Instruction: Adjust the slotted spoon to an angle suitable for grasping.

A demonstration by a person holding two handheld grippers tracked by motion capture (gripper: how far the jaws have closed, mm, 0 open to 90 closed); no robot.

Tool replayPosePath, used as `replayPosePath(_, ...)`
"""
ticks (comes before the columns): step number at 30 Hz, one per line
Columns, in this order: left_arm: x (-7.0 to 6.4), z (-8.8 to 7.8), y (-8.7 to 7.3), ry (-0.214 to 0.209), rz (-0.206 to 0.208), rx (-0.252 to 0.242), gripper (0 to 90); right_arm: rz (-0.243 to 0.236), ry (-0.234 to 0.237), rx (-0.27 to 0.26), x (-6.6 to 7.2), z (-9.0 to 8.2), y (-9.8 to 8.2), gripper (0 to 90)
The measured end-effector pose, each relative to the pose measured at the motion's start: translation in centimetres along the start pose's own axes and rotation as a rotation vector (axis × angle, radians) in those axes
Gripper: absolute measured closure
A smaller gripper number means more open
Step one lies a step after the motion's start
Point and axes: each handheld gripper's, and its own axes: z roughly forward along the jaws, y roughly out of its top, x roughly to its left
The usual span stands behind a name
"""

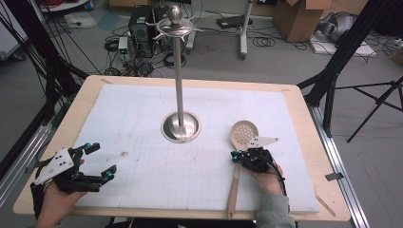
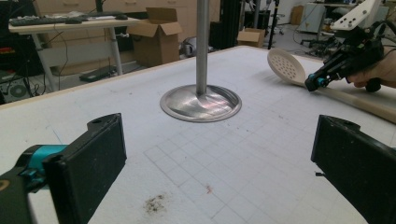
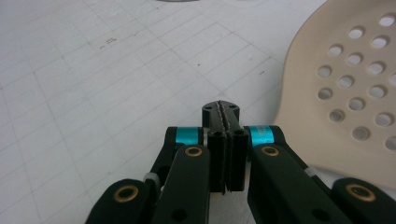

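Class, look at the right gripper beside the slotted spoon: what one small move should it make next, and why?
Probably open the right gripper and shift it over the wooden handle. Its jaws are pressed together with nothing between them, and in the high view it sits just beside the neck of the slotted spoon, which lies flat on the white mat. It cannot grasp anything while shut.

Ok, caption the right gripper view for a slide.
Right hand-held gripper, jaws shut on nothing, beside the perforated bowl of a beige slotted spoon on the white gridded mat.
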Motion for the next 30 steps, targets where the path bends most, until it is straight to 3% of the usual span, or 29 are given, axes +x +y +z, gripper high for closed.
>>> replayPosePath(2, 0.0, 0.1, 0.0, -0.001, -0.001, 0.002, 3.6, -0.005, -0.004, -0.002, 0.0, 0.0, 0.0, 90.0)
replayPosePath(5, 0.0, 0.2, 0.0, -0.003, -0.001, 0.001, 3.7, 0.028, 0.01, -0.015, -0.1, -0.3, 0.0, 90.0)
replayPosePath(10, 0.0, 0.6, 0.0, -0.01, 0.002, 0.007, 3.7, 0.048, 0.026, -0.069, -0.3, -2.0, -0.5, 90.0)
replayPosePath(16, 0.0, 1.2, 0.1, -0.024, 0.005, 0.009, 3.6, 0.009, 0.034, -0.103, 0.4, -3.8, -0.9, 90.0)
replayPosePath(19, -0.1, 1.6, 0.1, -0.034, 0.005, 0.01, 3.6, -0.034, 0.067, -0.125, 1.0, -4.7, -1.2, 90.0)
replayPosePath(23, 0.0, 2.2, 0.2, -0.046, 0.009, 0.013, 3.7, -0.055, 0.07, -0.11, 1.3, -5.0, -1.5, 90.0)
replayPosePath(30, 0.0, 2.9, 0.4, -0.067, 0.007, 0.007, 3.6, -0.082, 0.117, -0.112, 1.9, -5.6, -2.5, 90.0)
